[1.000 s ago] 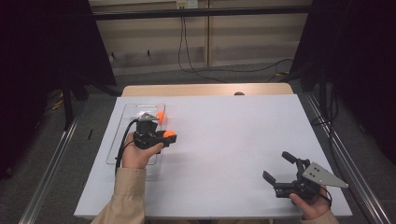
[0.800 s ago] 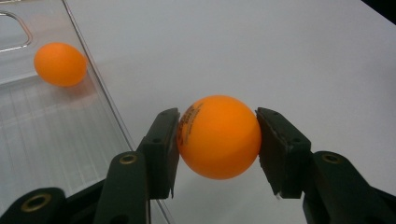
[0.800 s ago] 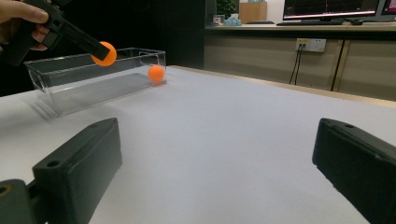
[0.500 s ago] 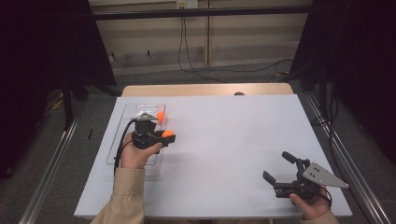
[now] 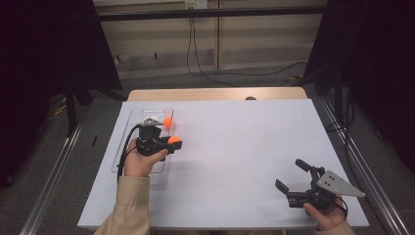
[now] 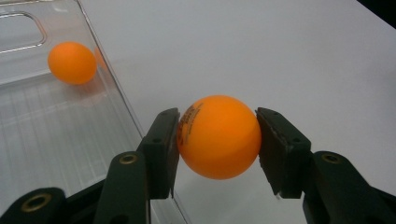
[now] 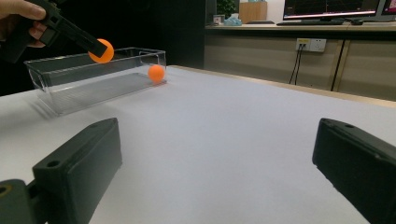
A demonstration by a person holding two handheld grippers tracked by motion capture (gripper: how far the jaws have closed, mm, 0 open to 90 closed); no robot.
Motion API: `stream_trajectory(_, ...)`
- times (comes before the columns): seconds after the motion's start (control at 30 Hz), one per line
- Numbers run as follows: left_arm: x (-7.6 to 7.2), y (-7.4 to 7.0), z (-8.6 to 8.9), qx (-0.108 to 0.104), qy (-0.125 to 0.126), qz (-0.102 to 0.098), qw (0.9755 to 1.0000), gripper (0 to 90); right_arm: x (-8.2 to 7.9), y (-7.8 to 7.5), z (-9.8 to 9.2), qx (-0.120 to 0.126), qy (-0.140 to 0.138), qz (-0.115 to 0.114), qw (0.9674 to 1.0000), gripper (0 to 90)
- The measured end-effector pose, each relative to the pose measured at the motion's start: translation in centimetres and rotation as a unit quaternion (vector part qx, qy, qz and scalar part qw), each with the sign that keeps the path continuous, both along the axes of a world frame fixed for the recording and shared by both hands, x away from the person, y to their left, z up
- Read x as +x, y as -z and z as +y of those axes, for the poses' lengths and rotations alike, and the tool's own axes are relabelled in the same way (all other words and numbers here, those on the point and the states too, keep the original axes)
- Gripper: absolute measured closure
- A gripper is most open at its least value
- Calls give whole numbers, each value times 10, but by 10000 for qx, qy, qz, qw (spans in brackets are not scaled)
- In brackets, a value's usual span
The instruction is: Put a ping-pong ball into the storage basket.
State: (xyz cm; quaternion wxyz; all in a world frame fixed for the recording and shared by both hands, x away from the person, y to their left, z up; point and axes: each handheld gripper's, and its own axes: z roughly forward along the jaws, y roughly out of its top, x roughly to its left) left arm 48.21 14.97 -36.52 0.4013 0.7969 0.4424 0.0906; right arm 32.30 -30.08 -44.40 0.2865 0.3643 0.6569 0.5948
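My left gripper (image 5: 173, 142) is shut on an orange ball (image 5: 174, 140), held just over the right-hand wall of a clear plastic tray (image 5: 131, 119) at the table's left. In the left gripper view both pads press the ball (image 6: 218, 136) at its sides, above the tray's edge (image 6: 116, 88). A second orange ball (image 5: 168, 122) lies in the tray's far end (image 6: 72, 62). My right gripper (image 5: 290, 174) rests near the front right of the table, open, with nothing between its jaws (image 7: 217, 163). From there the tray (image 7: 84, 88) and both balls (image 7: 102, 50) (image 7: 156, 73) show at far left.
The white table top (image 5: 244, 142) spreads wide between the two grippers. A wooden strip (image 5: 215, 93) borders its far edge. Cables (image 5: 205, 58) run over the floor beyond, and metal rails (image 5: 58, 161) flank the table.
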Motion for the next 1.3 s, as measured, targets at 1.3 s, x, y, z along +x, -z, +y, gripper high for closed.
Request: stream_trajectory(1.3, 0, -6, 16, 3, -111, -15, 9999, 511, 0, 0, 0, -3, -29, 2, 10000, 11)
